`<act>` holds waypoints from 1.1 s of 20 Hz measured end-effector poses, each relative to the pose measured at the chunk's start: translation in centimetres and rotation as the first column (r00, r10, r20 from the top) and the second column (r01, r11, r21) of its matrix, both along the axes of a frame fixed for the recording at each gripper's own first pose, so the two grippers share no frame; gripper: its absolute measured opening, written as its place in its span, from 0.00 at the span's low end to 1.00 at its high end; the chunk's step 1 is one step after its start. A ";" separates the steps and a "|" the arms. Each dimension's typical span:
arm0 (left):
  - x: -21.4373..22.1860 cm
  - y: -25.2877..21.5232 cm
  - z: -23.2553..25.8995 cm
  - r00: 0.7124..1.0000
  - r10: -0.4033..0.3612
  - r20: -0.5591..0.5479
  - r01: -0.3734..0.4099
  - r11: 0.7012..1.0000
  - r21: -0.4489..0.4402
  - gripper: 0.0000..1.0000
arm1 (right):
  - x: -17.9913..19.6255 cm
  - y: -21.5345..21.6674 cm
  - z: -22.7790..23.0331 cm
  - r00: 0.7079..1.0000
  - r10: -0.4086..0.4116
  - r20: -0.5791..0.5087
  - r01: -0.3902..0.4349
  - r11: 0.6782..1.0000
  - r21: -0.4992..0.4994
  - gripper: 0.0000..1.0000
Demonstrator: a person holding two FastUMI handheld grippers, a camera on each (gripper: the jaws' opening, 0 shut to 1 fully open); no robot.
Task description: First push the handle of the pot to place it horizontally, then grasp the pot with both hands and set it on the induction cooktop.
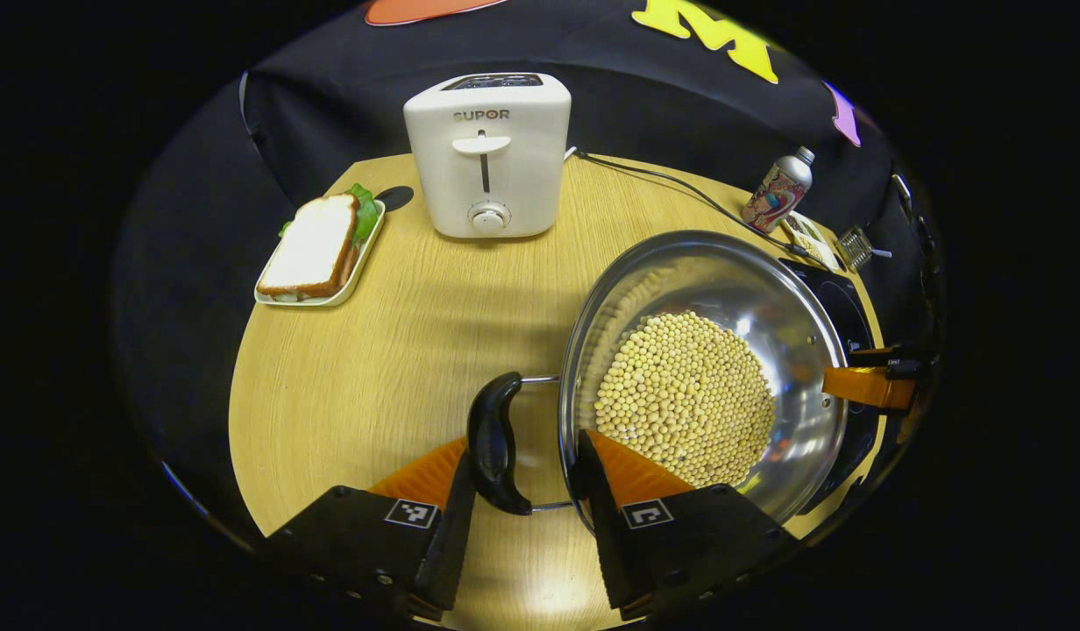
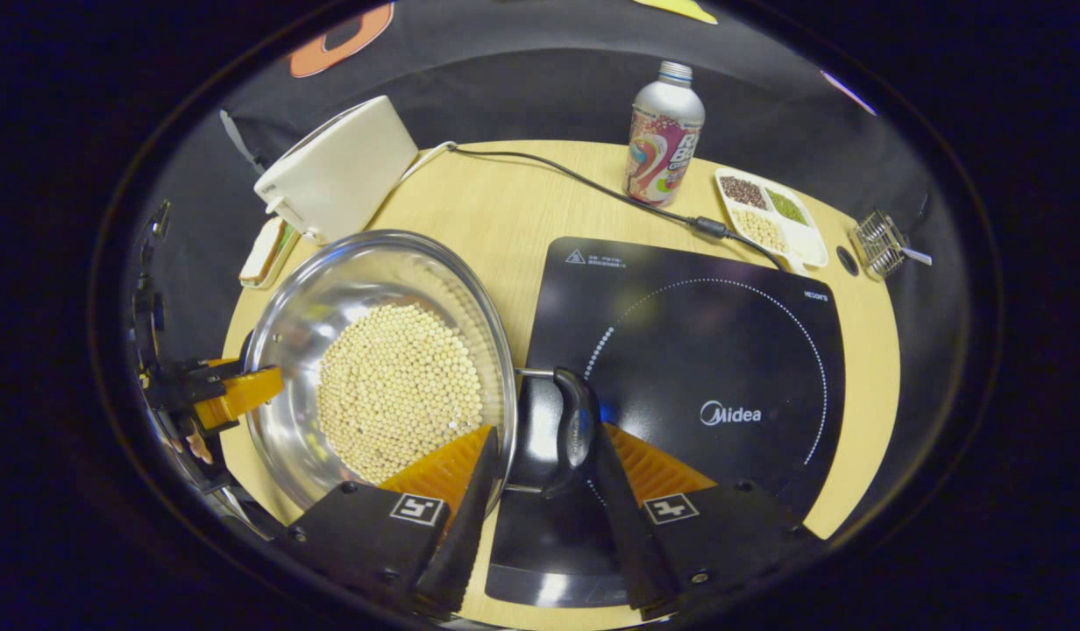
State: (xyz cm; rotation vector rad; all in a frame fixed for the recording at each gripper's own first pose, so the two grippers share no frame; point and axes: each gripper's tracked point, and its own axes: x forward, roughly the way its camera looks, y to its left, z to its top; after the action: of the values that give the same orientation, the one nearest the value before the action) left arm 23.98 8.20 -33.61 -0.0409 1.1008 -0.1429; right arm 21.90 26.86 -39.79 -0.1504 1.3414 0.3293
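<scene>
A steel pot [image 1: 706,368] of beans [image 1: 685,399] sits partly over the edge of the black cooktop [image 2: 706,350] on a wooden table [image 1: 373,368]. The left gripper [image 1: 522,491] is open, one finger outside the pot's black left handle [image 1: 494,443], the other inside the rim. The right gripper [image 2: 540,473], also open, straddles rim and right handle [image 2: 575,429] alike; neither clearly grips.

One pot [image 1: 706,386] of beans with two black handles [image 1: 494,443]; one toaster [image 1: 487,153], one sandwich [image 1: 314,245], one bottle [image 2: 663,131], one induction cooktop [image 2: 698,368], one divided tray [image 2: 772,215], two claws [image 1: 527,517].
</scene>
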 end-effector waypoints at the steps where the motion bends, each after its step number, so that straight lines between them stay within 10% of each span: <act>1: 0.1 0.1 0.0 1.000 0.000 0.006 0.000 1.000 -0.001 0.71 | 0.1 0.0 0.0 1.000 0.002 0.000 -0.002 1.000 0.001 0.65; 5: 0.3 0.0 0.1 1.000 0.011 0.017 -0.011 1.000 -0.006 0.55 | 0.2 -0.2 0.0 1.000 0.001 0.008 -0.001 1.000 0.005 0.62; 22: -2.5 -0.4 6.0 0.994 0.002 0.107 0.000 1.000 -0.020 0.55 | -0.1 -1.9 4.0 0.995 0.018 0.099 -0.022 0.999 0.044 0.59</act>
State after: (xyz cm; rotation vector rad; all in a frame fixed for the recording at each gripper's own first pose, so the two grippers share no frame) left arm 21.44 7.82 -27.56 -0.0508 0.9923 -0.1534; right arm 21.82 24.94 -35.83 -0.1413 1.2346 0.3642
